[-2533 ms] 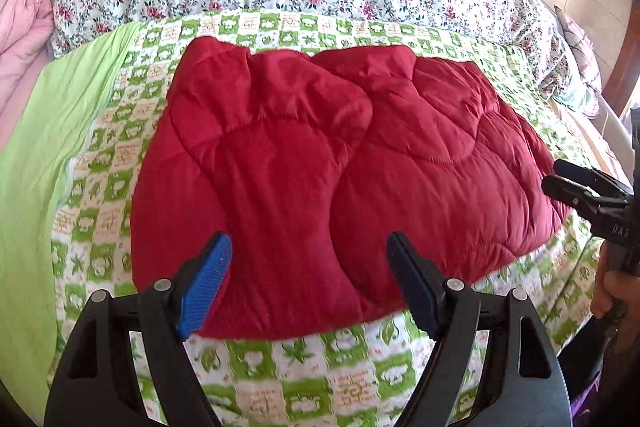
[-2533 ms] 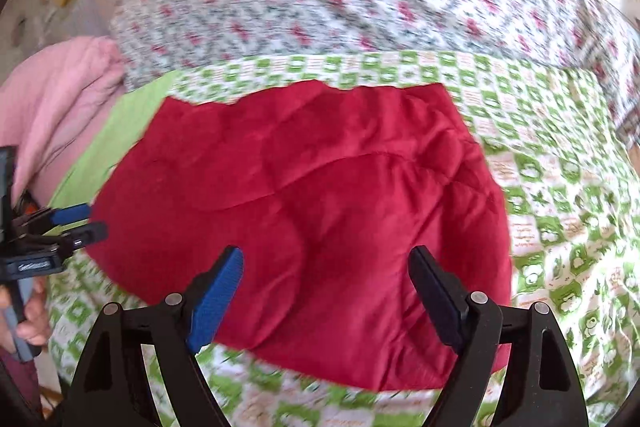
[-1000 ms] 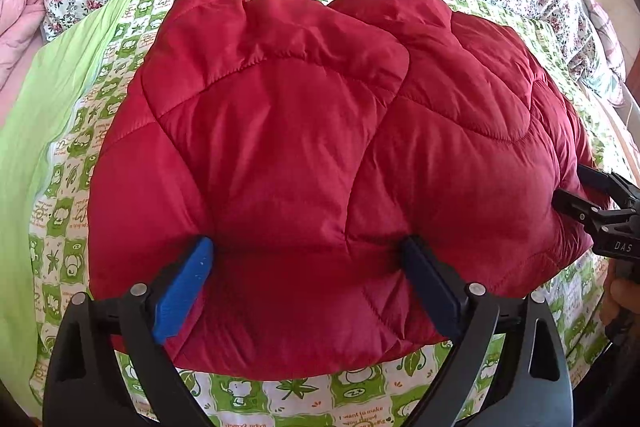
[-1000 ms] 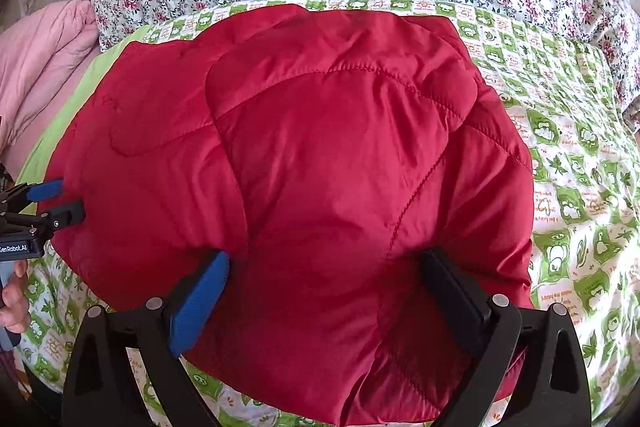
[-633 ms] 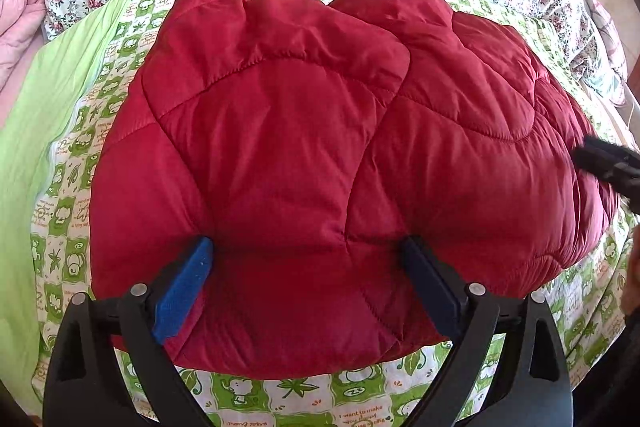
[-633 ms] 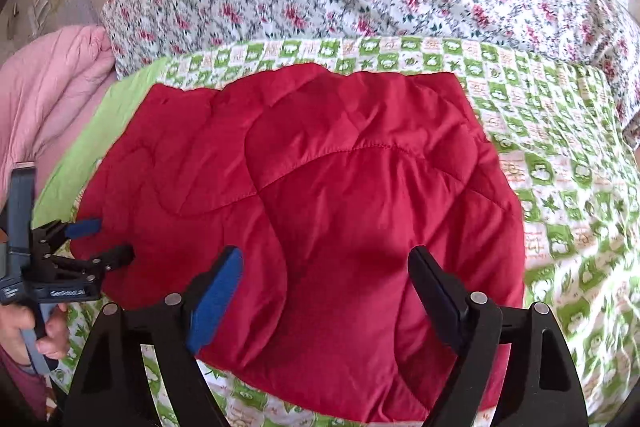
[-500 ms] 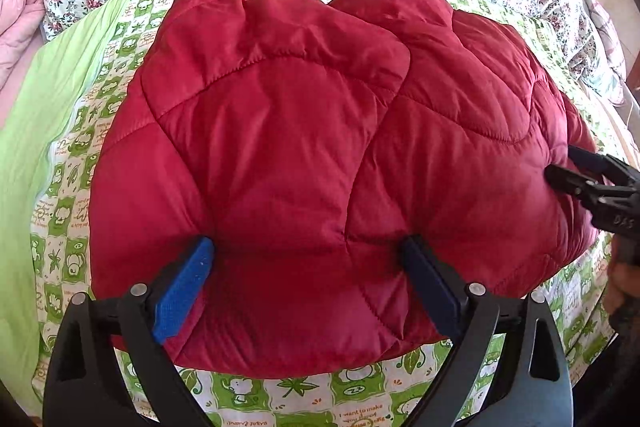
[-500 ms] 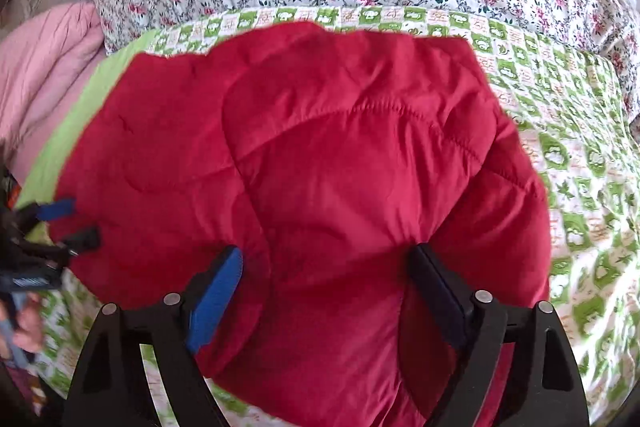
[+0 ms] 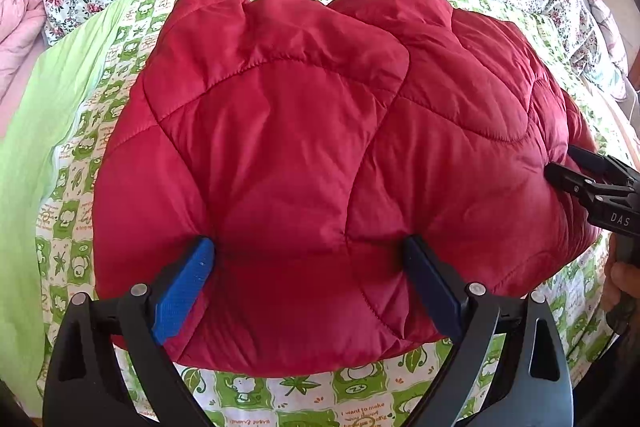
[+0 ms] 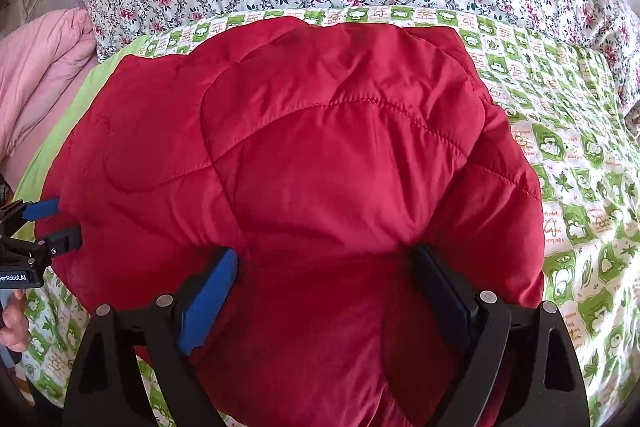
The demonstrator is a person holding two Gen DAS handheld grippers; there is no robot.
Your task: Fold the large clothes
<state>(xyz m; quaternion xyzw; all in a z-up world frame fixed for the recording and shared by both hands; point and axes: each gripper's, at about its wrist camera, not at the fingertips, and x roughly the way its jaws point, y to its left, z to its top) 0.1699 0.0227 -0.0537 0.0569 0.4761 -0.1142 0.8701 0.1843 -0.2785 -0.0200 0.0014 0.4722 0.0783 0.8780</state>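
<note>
With both your left gripper point(image 9: 308, 287) and right gripper point(image 10: 324, 295) spread wide, apparently pressing the red quilted jacket point(image 9: 320, 155), its slick padding may spring open.

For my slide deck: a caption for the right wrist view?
Open right gripper straddles puffy red quilted jacket on green checked sheet.

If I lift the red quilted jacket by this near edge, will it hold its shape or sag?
Likely sag: the red quilted jacket bulges and creases between the left hand-held gripper fingers, so it is soft. Its puffy panels suggest it is light for its bulk. The smooth, slightly shiny fabric may slip, so the right hand-held gripper probably needs a deep bite.
</note>
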